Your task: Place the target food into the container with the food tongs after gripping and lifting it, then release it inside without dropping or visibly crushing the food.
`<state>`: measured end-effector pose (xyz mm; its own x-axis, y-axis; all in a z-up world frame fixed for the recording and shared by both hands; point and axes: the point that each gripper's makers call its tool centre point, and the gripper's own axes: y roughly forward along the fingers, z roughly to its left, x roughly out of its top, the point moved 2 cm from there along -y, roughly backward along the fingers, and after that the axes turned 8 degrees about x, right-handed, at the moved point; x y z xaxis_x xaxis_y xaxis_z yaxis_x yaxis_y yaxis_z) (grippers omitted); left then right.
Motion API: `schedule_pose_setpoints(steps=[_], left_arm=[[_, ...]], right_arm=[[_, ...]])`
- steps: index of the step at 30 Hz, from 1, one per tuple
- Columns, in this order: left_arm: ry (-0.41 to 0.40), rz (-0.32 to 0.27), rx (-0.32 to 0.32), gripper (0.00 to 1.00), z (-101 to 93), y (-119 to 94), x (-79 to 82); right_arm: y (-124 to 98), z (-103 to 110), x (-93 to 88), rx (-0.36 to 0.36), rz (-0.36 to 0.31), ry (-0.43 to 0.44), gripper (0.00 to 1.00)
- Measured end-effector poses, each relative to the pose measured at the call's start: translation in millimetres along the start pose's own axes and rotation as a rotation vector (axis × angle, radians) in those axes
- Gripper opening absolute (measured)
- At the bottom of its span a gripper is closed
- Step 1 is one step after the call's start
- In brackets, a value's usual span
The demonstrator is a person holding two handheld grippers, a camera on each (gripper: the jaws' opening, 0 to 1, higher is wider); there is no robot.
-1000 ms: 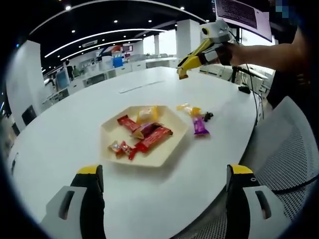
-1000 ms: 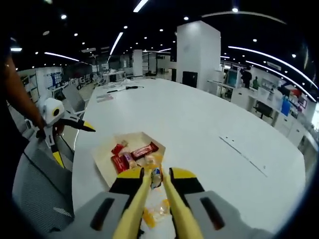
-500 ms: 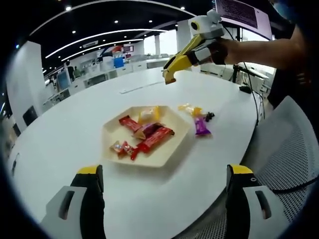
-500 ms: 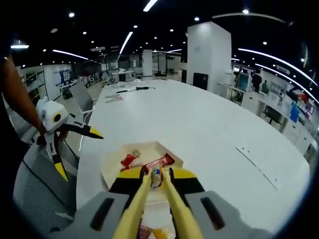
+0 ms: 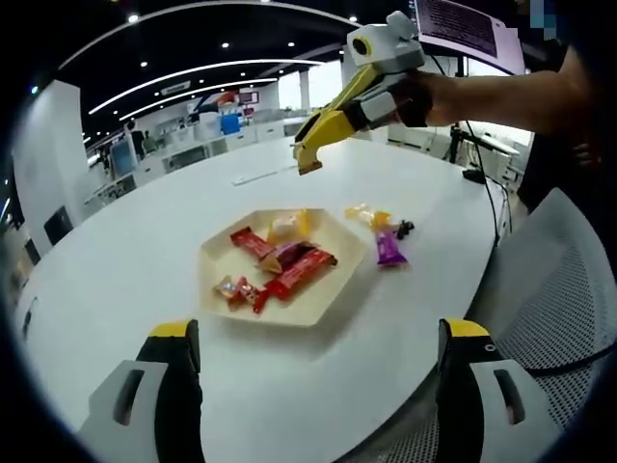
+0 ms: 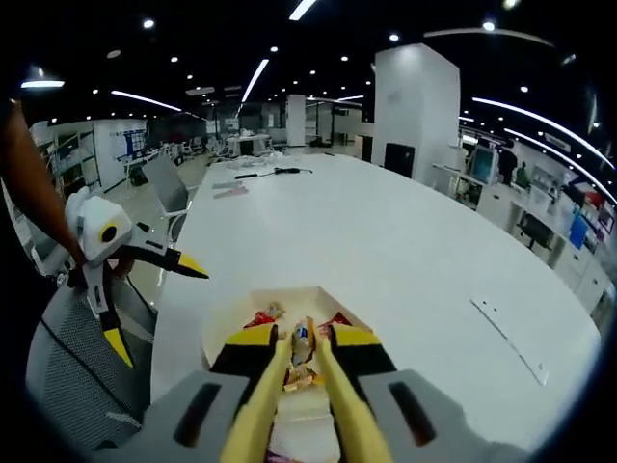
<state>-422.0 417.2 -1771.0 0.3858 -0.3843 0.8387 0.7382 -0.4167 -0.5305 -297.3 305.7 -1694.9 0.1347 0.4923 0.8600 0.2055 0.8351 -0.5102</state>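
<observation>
In the left gripper view, the left gripper (image 5: 308, 391) has its fingers (image 5: 174, 381) wide apart with nothing in them, low over the white table (image 5: 116, 251). At 12 o'clock from it sits the tan tray (image 5: 333, 280) full of snacks. At 2 o'clock, loose candies (image 5: 386, 246) lie on the table. In the right gripper view, the right gripper (image 6: 301, 345) squeezes a small wrapped candy (image 6: 303, 338) above the tray (image 6: 217, 323).

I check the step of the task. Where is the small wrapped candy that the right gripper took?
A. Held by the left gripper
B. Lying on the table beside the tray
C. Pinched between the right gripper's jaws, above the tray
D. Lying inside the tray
C: in the right gripper view the candy sits between the closed jaws of the right gripper, with the tray below it.
</observation>
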Motion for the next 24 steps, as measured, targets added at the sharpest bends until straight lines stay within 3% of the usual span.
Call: schedule_pose_setpoints(steps=[13, 24], left_arm=[[-0.002, -0.001, 0.007, 0.99, 1.3, -0.1, 0.7], [0.006, 0.009, 0.001, 0.99, -0.1, 0.9, -1.3]], right_arm=[[-3.4, 0.8, 5.4, 0.008, -0.012, -0.012, 0.23], [-32.8, -11.5, -3.2, -0.040, -0.041, 0.005, 0.24]])
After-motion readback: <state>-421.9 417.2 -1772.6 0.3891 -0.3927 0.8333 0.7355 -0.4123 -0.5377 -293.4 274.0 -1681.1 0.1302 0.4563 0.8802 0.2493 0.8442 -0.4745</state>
